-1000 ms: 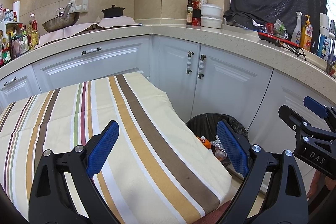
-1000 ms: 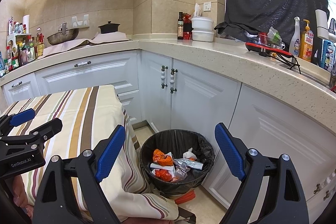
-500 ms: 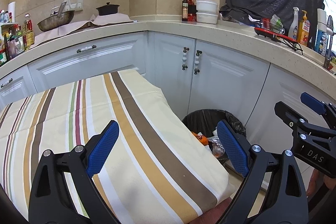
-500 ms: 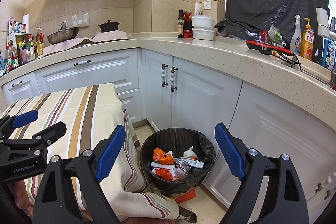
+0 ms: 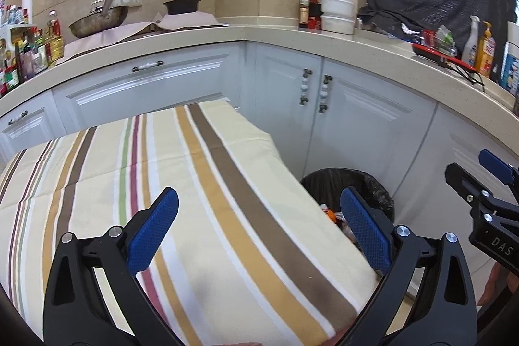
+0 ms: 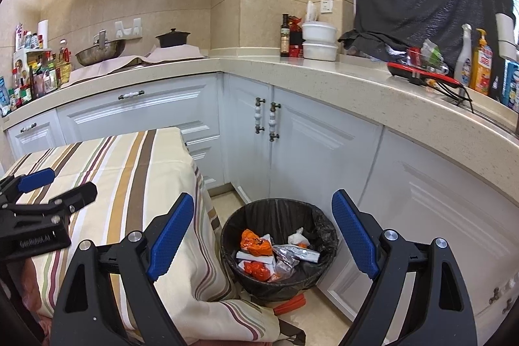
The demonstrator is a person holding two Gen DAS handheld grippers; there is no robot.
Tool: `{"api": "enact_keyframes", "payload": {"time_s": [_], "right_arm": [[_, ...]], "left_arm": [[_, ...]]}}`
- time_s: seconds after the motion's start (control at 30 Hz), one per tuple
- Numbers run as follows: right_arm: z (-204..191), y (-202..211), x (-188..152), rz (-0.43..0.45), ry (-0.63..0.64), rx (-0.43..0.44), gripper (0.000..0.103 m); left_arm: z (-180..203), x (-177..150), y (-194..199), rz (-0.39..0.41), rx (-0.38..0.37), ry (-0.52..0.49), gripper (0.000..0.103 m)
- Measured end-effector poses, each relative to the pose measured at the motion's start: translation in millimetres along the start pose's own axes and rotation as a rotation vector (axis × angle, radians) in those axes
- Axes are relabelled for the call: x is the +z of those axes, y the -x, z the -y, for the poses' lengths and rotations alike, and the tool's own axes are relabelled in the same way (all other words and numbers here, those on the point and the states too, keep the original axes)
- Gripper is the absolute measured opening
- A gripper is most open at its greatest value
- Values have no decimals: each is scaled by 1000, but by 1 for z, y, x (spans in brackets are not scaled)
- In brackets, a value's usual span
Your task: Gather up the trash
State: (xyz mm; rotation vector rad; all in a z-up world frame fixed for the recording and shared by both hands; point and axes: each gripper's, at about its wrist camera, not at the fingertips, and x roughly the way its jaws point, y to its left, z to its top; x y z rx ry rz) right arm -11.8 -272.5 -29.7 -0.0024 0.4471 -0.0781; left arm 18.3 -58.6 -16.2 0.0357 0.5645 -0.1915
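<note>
left tool (image 5: 256, 229): empty, jaws just widened | right tool (image 6: 262, 232): spread wide, empty

Not much to read here: the right gripper (image 5: 496, 180), out at 3 o'clock in the left wrist view, has "DAS" printed on its black body. The left gripper (image 6: 58, 187), at 9 o'clock in the right wrist view, says "GenRobot.AI". Bottle labels are too small.

Bright daylight, fisheye-warped, vignetted edges
</note>
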Motion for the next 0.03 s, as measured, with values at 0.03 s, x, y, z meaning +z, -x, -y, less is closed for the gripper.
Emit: {"api": "enact_keyframes", "payload": {"time_s": [0.03], "right_arm": [[-2, -3, 2, -1, 6, 9, 84]], "left_arm": [[-7, 2, -2, -4, 18, 8, 97]]}}
